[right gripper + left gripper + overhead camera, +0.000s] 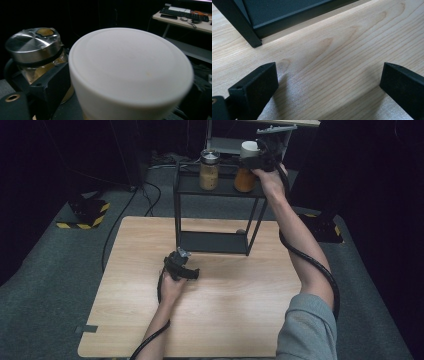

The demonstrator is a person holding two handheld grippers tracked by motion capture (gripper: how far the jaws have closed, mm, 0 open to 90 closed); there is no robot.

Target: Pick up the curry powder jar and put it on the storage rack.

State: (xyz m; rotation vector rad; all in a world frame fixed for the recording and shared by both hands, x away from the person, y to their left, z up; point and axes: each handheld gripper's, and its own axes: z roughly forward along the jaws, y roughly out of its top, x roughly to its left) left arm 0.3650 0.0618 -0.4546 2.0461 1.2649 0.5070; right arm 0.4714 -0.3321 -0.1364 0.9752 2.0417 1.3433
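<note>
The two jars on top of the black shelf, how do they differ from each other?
The white-lidded jar has a plain white cap, while the metal-lidded jar has a shiny silver one. The white-lidded jar's contents look orange; the metal-lidded jar's look paler, tan. The right gripper is at the white-lidded jar, its jaws either side of the cap; the metal-lidded jar stands alone to its left in the high view. Both stand upright on the top shelf.

White lid [130, 67], orange jar [244, 180]; silver lid [32, 45]; black shelf [190, 186]; light wood-grain table [225, 310].
</note>
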